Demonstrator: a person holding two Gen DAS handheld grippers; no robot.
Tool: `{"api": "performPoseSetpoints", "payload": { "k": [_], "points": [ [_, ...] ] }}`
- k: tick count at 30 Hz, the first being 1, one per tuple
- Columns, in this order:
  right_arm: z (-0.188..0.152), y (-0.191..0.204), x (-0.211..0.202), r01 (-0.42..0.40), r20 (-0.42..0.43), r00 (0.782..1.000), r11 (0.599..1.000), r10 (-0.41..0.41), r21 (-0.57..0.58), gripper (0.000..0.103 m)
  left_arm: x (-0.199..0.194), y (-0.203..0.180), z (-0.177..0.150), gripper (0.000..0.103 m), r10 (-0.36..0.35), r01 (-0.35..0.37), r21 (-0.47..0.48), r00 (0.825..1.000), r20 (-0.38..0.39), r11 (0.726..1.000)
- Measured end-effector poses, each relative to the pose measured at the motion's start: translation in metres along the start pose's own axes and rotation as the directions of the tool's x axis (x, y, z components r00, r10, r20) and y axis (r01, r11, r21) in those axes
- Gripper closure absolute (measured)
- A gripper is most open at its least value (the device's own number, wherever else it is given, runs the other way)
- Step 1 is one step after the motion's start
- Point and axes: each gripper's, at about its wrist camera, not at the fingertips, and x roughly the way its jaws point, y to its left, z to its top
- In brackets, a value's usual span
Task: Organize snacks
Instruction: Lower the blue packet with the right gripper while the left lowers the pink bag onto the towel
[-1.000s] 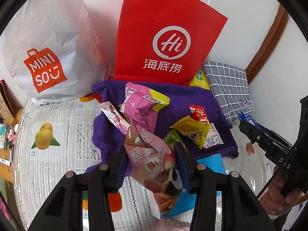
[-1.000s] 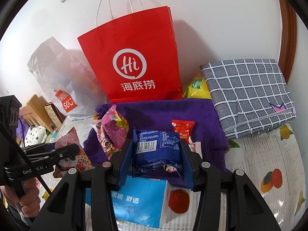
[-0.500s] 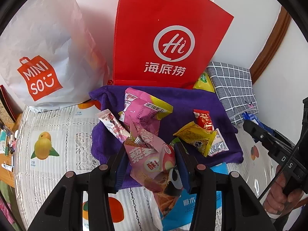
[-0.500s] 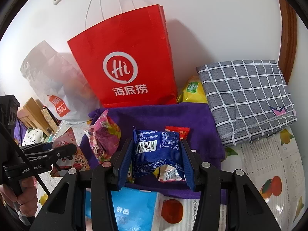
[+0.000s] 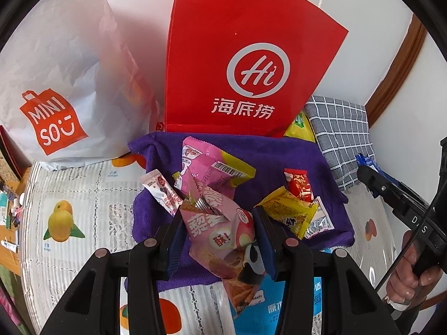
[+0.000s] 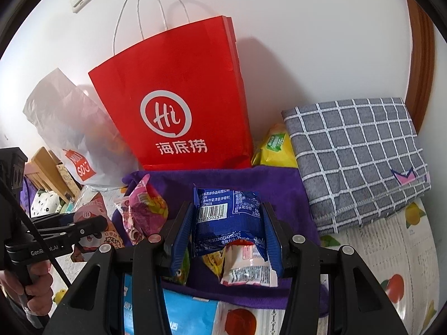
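Left gripper (image 5: 220, 234) clamped on pink panda snack pouch (image 5: 223, 231), held above purple towel (image 5: 279, 150), long axis along fingers, torn top toward red paper bag (image 5: 245, 64)

Right gripper (image 6: 229, 234) pinching blue packet (image 6: 227, 220), barcode end up, above same towel

Risk: slack, crinkly pouches sliding out of partial pinch; either could snag bag rim or tip bag
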Motion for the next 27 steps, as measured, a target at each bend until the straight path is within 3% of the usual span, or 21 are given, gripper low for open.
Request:
{"api": "performPoseSetpoints", "payload": {
  "k": [11, 17, 27],
  "points": [
    [0.01, -0.011, 0.014, -0.006, 0.016, 1.0, 1.0, 0.007, -0.005, 0.055, 0.012, -0.003, 0.008, 0.059, 0.003, -0.003, -0.004, 1.0, -0.005, 1.0],
    [0.0, -0.022, 0.035, -0.001, -0.032, 0.999, 1.0, 0.0, -0.019, 0.055, 0.025, -0.007, 0.01, 0.059, -0.019, 0.02, 0.004, 1.0, -0.02, 1.0],
    [-0.014, -0.031, 0.075, -0.015, -0.129, 0.992, 1.0, 0.012, -0.022, 0.055, 0.05, -0.014, 0.014, 0.059, 0.011, -0.011, 0.013, 1.0, -0.028, 1.0]
  ]
}}
